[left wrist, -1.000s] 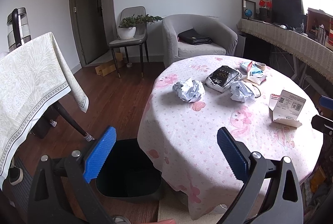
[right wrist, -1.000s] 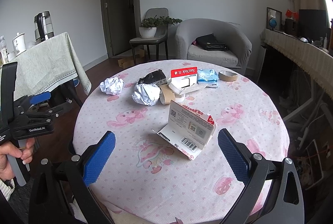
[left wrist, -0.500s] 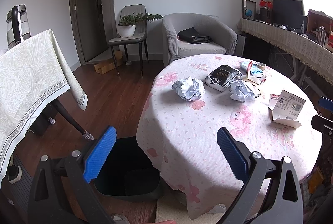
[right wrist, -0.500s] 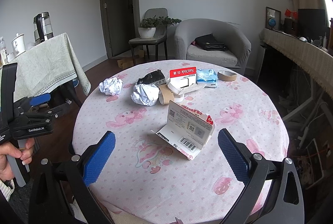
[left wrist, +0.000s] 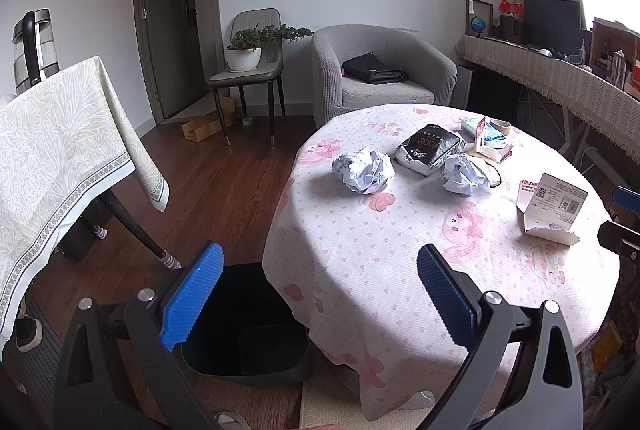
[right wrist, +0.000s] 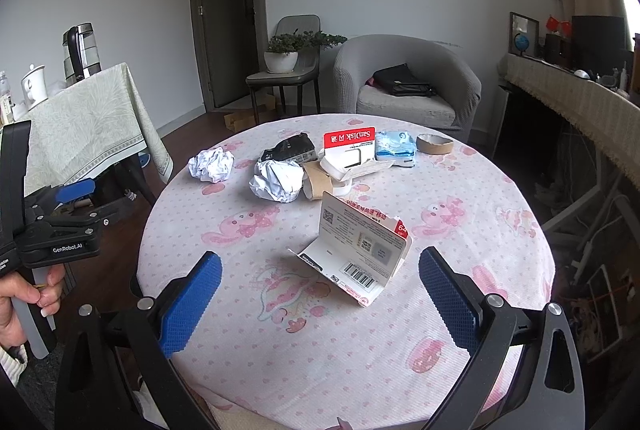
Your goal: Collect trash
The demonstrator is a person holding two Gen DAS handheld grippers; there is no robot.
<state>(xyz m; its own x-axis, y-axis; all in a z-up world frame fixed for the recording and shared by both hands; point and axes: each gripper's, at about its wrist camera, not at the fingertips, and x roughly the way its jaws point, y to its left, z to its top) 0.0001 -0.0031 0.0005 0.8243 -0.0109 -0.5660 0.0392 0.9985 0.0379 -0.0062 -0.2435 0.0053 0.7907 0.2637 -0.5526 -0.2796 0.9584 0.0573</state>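
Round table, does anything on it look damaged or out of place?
Yes. A torn-open card package stands propped near the front of the round table, flaps ragged. Behind it lie two crumpled paper balls and a bare cardboard tube, all loose litter on the cloth.

The left gripper (left wrist: 316,294) has two black plastic arms with triangular cut-outs, each tipped with a blue pad (left wrist: 192,294) of ribbed, knurled texture. Round silver screws (left wrist: 146,294) sit at the pivots. The right gripper (right wrist: 320,296) is built the same way: black frame, blue textured pads (right wrist: 448,298), silver screws (right wrist: 494,300). In the right wrist view the left gripper's black body carries white "GenRobot.AI" lettering and a pale grey trigger. The left hand (right wrist: 20,304) gripping it is bare-skinned, with a cream knitted cuff (right wrist: 12,368) at the wrist.
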